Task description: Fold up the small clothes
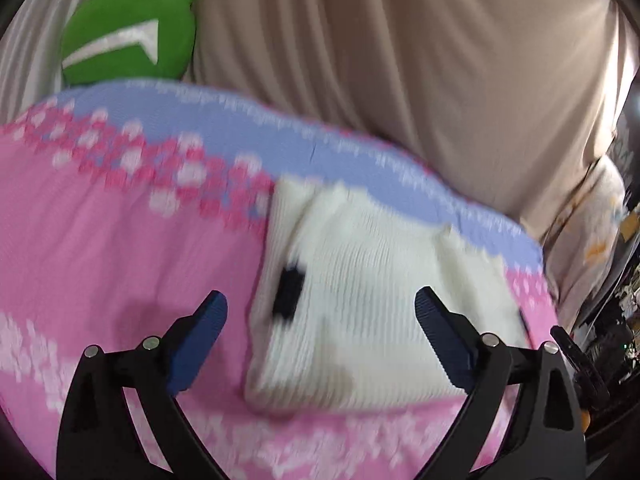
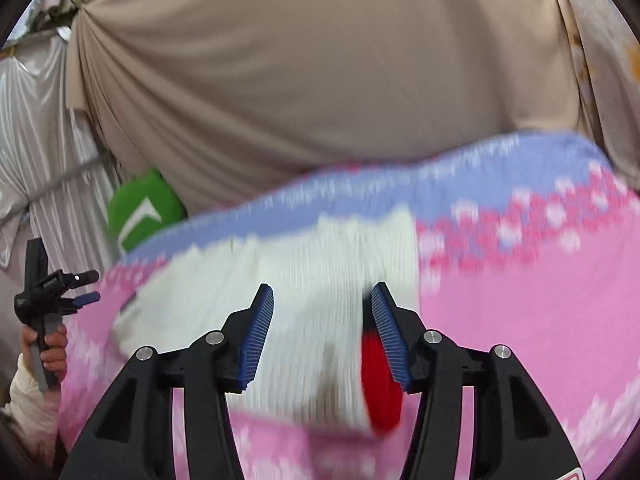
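Note:
A small white knit garment (image 1: 360, 300) lies folded on a pink blanket (image 1: 120, 260). It has a black patch on its left part in the left wrist view, and the right wrist view shows a red patch on it (image 2: 380, 380). My left gripper (image 1: 320, 300) hovers over it with its blue pads spread wide, one on each side of the garment and neither pressing it. My right gripper (image 2: 322, 292) is above the same garment (image 2: 312, 300), its pads apart and holding nothing. The left gripper (image 2: 90, 287) also shows at the left edge of the right wrist view, held by a hand.
The blanket (image 2: 540, 320) has a blue band with pink and white dots along its far edge. A green cushion (image 1: 128, 40) (image 2: 144, 208) sits behind that edge. Beige drapes (image 1: 400, 60) (image 2: 320, 80) hang close behind, with a pale patterned cloth (image 1: 592, 224) to the side.

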A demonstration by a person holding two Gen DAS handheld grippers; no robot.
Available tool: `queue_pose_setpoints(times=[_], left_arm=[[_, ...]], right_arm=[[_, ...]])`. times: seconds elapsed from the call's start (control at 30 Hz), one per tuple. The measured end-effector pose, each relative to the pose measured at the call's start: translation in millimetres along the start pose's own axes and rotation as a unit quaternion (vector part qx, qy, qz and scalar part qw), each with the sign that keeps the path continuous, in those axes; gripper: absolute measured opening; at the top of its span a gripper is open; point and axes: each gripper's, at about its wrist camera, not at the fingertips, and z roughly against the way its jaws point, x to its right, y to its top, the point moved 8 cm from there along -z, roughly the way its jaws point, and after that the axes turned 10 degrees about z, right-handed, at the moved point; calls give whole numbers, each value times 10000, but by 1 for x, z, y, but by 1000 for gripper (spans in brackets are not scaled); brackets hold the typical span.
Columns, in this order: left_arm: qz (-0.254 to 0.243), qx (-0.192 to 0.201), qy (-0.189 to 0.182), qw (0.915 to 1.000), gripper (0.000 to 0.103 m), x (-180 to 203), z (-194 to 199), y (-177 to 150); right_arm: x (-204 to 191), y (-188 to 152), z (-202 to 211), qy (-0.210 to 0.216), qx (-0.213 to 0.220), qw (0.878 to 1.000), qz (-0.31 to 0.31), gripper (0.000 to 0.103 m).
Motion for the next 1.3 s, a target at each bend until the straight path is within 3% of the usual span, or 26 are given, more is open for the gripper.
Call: queue_pose_setpoints(times=[0.13,0.27,0.33,0.37,0.4,0.43,0.47,0.57,0.63,0.67,0.7,0.73,0.83,0.9,0.97,1.1,1.2,1.3], left_arm=[[61,-524,3,9986,90,-12,-25,-37],[53,-722,292,9969,61,-16,-45,-45],[40,-726,349,9967,41,-20,-46,-43],[41,-783,374,9962,24,-22,-46,-43],[70,-802,331,9962,19,-24,-44,-43],[80,-780,274,9965,16,-24,-40,-42],[43,-749,273,9968,14,-23,-34,-42],[-62,-676,197,9975,12,-19,-18,-43],[-130,-693,245,9972,12,-18,-15,-46],[-146,-715,300,9969,12,-19,-18,-48],[-140,-750,337,9965,12,-21,-22,-49],[-90,-779,360,9963,12,-22,-26,-51],[95,-852,341,9957,12,-26,-36,-53],[114,-845,354,9957,12,-25,-38,-52],[108,-859,374,9955,11,-24,-34,-49],[67,-829,379,9958,11,-28,-10,-44],[23,-964,430,9944,11,-37,7,-57],[21,-1309,500,9901,11,-48,12,-92]], right_arm=[[1,-28,-23,27,-472,9987,-191,53],[8,-36,-42,-259,-779,9963,-262,53],[9,-36,-46,-293,-847,9956,-268,52],[9,-36,-47,-317,-892,9952,-229,43],[9,-37,-47,-405,-936,9947,-128,20],[8,-36,-45,-368,-947,9948,-100,8],[8,-34,-40,-242,-867,9957,-202,8],[14,-27,-22,-235,-619,9972,-337,8],[15,-25,-14,-326,-531,9978,-238,15],[16,-26,-17,-338,-622,9973,-206,29],[16,-29,-21,-294,-736,9966,-203,53],[16,-33,-27,-253,-816,9961,-237,57],[12,-43,-46,-360,-1116,9931,-96,48],[8,-37,-45,-364,-1061,9937,42,13],[10,-24,-32,-222,-840,9961,-143,11],[21,-7,13,-320,-484,9980,-267,9],[29,-23,33,-411,-652,9963,-376,9],[36,-61,35,-488,-1123,9908,-582,9]])
